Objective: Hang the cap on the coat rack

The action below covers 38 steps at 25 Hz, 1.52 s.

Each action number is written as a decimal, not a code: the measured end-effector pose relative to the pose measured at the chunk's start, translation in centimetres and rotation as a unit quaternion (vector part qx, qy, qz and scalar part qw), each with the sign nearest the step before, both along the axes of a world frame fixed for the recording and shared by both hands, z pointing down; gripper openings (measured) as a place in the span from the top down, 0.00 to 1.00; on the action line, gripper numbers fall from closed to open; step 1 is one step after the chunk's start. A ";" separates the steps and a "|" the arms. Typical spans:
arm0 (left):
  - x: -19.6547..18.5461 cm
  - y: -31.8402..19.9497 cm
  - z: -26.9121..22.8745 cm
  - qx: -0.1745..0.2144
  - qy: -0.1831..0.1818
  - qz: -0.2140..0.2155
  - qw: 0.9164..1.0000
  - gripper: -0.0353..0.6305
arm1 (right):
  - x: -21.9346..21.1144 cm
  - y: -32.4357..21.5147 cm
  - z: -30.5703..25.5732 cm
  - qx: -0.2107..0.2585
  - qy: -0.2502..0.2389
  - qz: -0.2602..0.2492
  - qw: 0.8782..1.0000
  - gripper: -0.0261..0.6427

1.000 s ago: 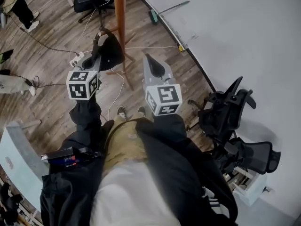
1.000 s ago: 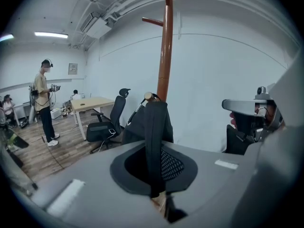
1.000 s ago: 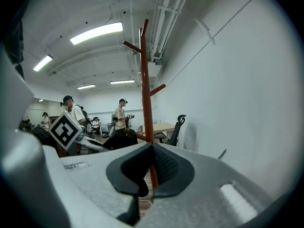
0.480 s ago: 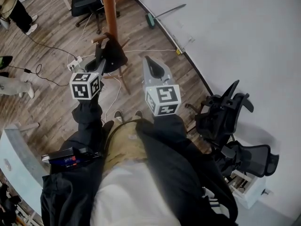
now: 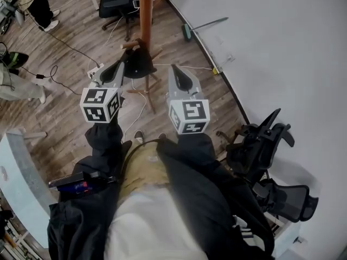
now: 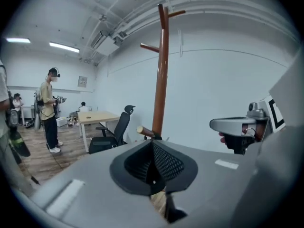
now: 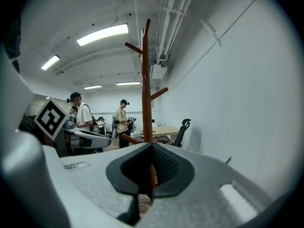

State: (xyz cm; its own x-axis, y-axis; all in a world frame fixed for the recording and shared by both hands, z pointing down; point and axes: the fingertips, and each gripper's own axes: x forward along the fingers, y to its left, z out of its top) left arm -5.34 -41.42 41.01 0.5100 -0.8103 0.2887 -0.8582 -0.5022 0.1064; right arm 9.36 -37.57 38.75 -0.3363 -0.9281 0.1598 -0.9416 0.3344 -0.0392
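The black cap (image 5: 140, 64) hangs from a low peg (image 5: 132, 45) of the brown coat rack (image 5: 145, 4). My left gripper (image 5: 122, 65) points at it from just to its left. Its jaws are closing to a thin slit and nothing is between them. In the left gripper view the left gripper (image 6: 152, 143) faces the coat rack (image 6: 162, 70) and the peg (image 6: 144, 130). The jaws hide most of the cap there. My right gripper (image 5: 173, 68) hovers to the right of the cap, shut and holding nothing. In its own view the right gripper (image 7: 152, 145) faces the coat rack (image 7: 145, 80).
A black office chair (image 5: 116, 1) stands behind the rack. Cables and a power strip (image 5: 96, 68) lie on the wood floor. Black chairs (image 5: 260, 140) stand by the white wall (image 5: 282, 47) on the right. People (image 5: 35, 4) stand at the upper left.
A second ago the left gripper held the cap beside the rack. It carried the cap to the low peg, and the cap now hangs there, free of the jaws.
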 end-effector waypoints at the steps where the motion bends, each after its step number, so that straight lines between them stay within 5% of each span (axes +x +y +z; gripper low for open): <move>1: 0.1 0.2 -0.9 0.011 0.003 -0.002 1.000 0.94 | -0.2 0.0 -0.2 0.004 -0.002 -0.002 1.000 0.97; 11: 1.5 1.1 -4.0 0.049 0.015 -0.003 0.999 0.94 | -1.4 -0.5 -2.1 0.039 -0.008 0.007 0.999 0.97; 38: 2.7 1.2 -3.5 0.041 0.004 -0.006 0.999 0.94 | -1.6 -0.4 -2.6 0.049 0.014 0.016 0.999 0.97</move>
